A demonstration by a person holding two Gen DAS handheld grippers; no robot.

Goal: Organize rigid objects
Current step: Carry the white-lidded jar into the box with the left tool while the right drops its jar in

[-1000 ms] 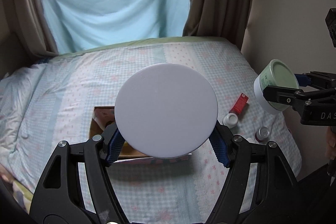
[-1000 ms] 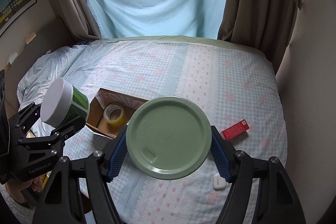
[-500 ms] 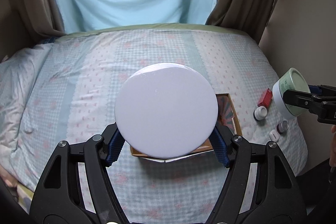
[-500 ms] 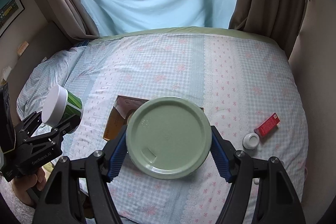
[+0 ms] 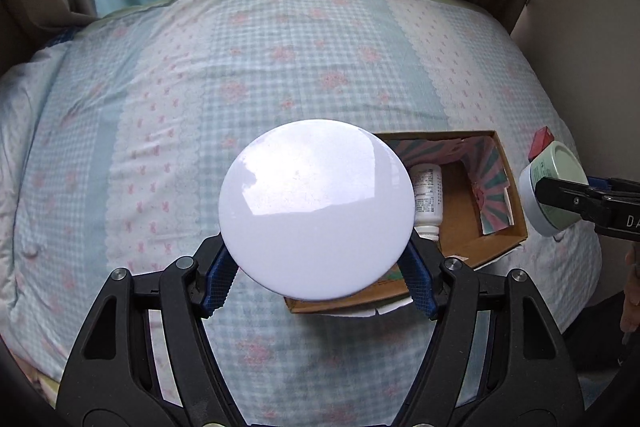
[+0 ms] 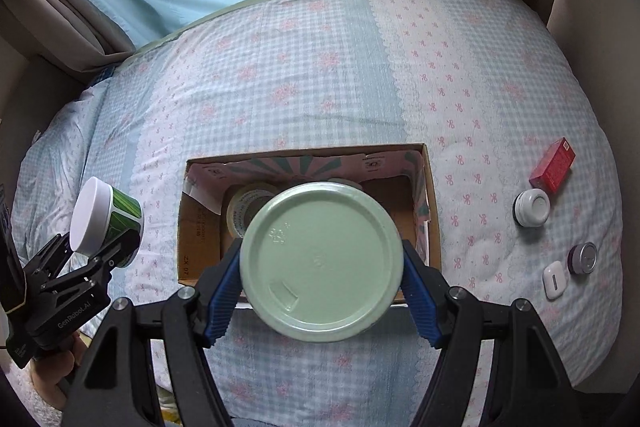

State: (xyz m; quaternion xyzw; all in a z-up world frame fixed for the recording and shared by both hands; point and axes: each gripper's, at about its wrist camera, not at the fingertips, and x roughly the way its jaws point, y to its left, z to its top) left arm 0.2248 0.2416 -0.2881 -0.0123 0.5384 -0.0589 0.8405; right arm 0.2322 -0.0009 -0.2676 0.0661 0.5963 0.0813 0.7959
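Observation:
My left gripper (image 5: 316, 279) is shut on a white-lidded green jar (image 5: 316, 207), held in the air above the near left part of an open cardboard box (image 5: 504, 227); the same jar shows in the right wrist view (image 6: 106, 221). My right gripper (image 6: 322, 301) is shut on a jar with a pale green lid (image 6: 322, 261), held above the box (image 6: 434, 223); the jar also shows at the right edge of the left wrist view (image 5: 556, 187). Inside the box lie a white bottle (image 5: 428, 201) and a roll of tape (image 6: 244, 209).
The box sits on a bed with a checked blue and pink cover (image 6: 320, 83). To the right of the box lie a red carton (image 6: 554, 165), a small white jar (image 6: 532, 207), a dark round tin (image 6: 583, 258) and a white earbud case (image 6: 554, 279). Curtains hang behind.
Both grippers have tilted down and moved toward the box, each with its jar still held. The box now lies under the right jar and beside the left jar.

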